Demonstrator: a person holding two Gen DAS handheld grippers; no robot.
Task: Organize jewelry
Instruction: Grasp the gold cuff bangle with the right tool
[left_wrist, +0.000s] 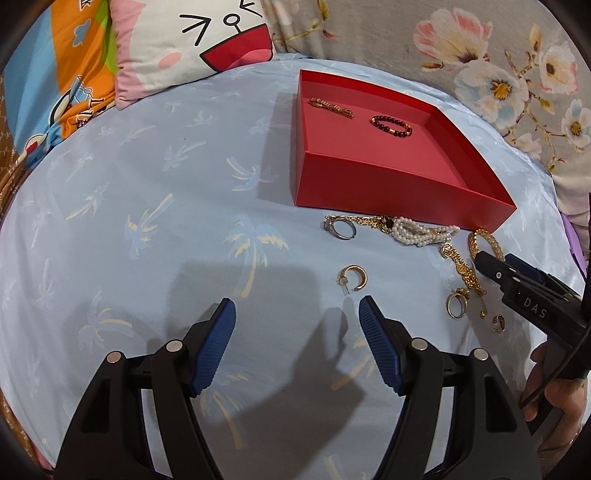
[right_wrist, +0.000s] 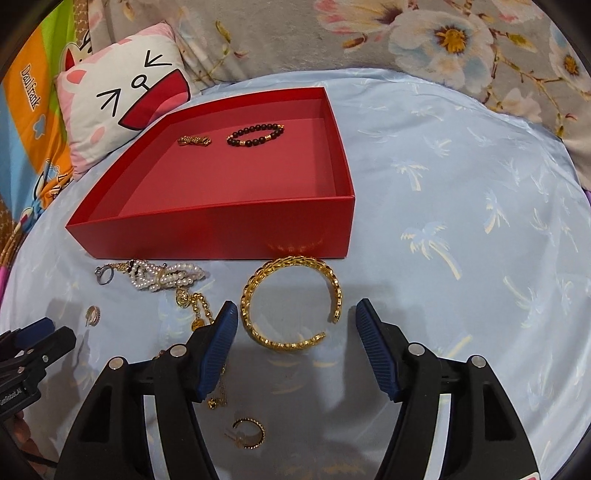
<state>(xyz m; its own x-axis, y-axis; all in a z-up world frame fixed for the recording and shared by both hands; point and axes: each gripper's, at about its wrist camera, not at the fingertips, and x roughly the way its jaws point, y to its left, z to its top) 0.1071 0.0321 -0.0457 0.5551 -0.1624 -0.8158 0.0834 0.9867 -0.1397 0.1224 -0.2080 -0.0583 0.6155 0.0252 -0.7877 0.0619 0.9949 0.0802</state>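
Observation:
A red box (left_wrist: 369, 181) (right_wrist: 221, 229) holds a gold chain piece (left_wrist: 332, 107) (right_wrist: 194, 140) and a dark bead bracelet (left_wrist: 391, 125) (right_wrist: 255, 135). Loose jewelry lies in front of it: a silver ring (left_wrist: 341, 227) (right_wrist: 104, 275), a pearl bracelet (left_wrist: 417, 232) (right_wrist: 166, 277), a gold chain (left_wrist: 461, 269) (right_wrist: 195, 306), a gold hoop earring (left_wrist: 354, 277), small gold rings (left_wrist: 457, 304) and a gold cuff bangle (right_wrist: 291, 306) (left_wrist: 485, 242). My right gripper (right_wrist: 297, 317) is open, just short of the bangle. My left gripper (left_wrist: 297, 314) is open and empty, just short of the hoop earring.
The box and jewelry rest on a light blue palm-print sheet (left_wrist: 147, 221) (right_wrist: 461, 221). A cartoon pillow (left_wrist: 192, 40) (right_wrist: 122, 96) lies behind, with floral bedding (left_wrist: 498, 66) to the right. A gold hoop earring (right_wrist: 249, 434) lies between my right gripper's arms.

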